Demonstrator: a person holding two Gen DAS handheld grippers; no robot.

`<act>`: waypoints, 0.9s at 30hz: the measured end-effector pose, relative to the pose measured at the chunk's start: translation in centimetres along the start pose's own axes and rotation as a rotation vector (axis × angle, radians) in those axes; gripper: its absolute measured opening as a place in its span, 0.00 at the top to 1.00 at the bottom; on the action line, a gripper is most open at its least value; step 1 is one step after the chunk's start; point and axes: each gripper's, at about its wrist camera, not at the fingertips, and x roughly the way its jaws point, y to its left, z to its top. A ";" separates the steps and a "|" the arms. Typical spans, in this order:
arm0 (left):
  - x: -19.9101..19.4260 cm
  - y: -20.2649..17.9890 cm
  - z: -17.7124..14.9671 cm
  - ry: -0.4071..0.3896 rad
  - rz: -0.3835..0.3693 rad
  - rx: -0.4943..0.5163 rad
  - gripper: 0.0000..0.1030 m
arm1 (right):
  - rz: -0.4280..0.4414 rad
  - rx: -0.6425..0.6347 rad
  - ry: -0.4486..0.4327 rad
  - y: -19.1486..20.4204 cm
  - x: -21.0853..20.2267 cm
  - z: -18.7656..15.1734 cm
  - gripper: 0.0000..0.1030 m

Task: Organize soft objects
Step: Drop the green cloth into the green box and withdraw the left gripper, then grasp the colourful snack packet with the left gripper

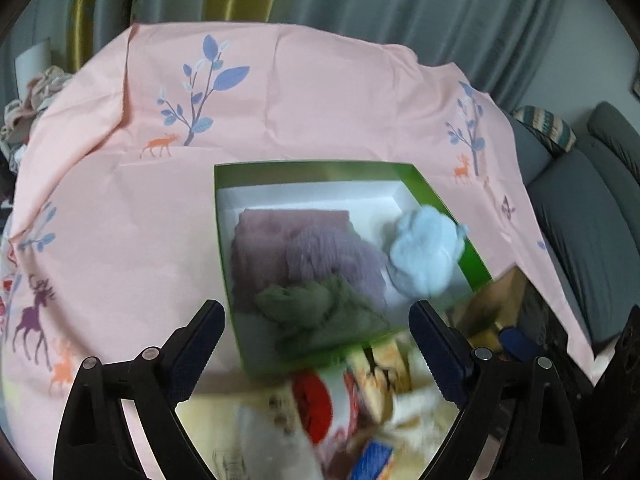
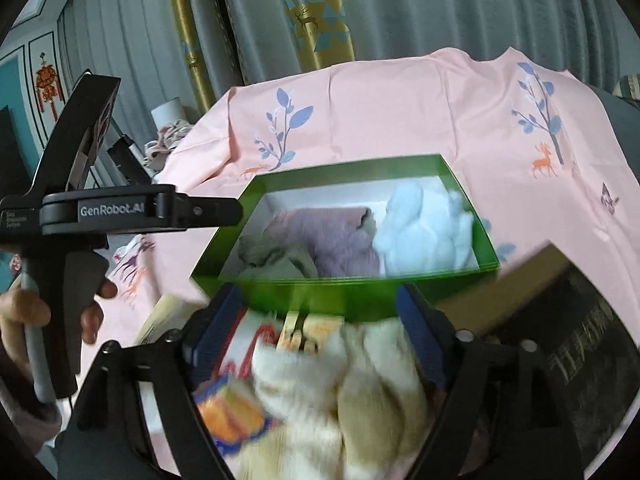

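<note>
Left gripper [image 1: 318, 350]: jaws spread, nothing held
Right gripper [image 2: 320, 336]: jaws spread over cream cloth [image 2: 360, 392]
Green box [image 1: 312, 168]: holds purple, green, blue cloths

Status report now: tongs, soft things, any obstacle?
Both tongs open, left, right. Three soft items in green box. Cream towel loose between right tongs. Nothing in the way.

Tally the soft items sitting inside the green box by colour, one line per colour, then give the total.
Purple: 1, the folded purple cloth
Olive green: 1, the olive cloth
Light blue: 1, the light blue bundle
Total: 3 in the green box
The cream cloth lies outside the box and is not counted.
</note>
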 end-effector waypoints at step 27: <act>-7.0 -2.7 -15.0 -0.061 -0.231 0.135 0.09 | 0.182 -0.222 0.067 5.1 -2.8 -11.3 0.20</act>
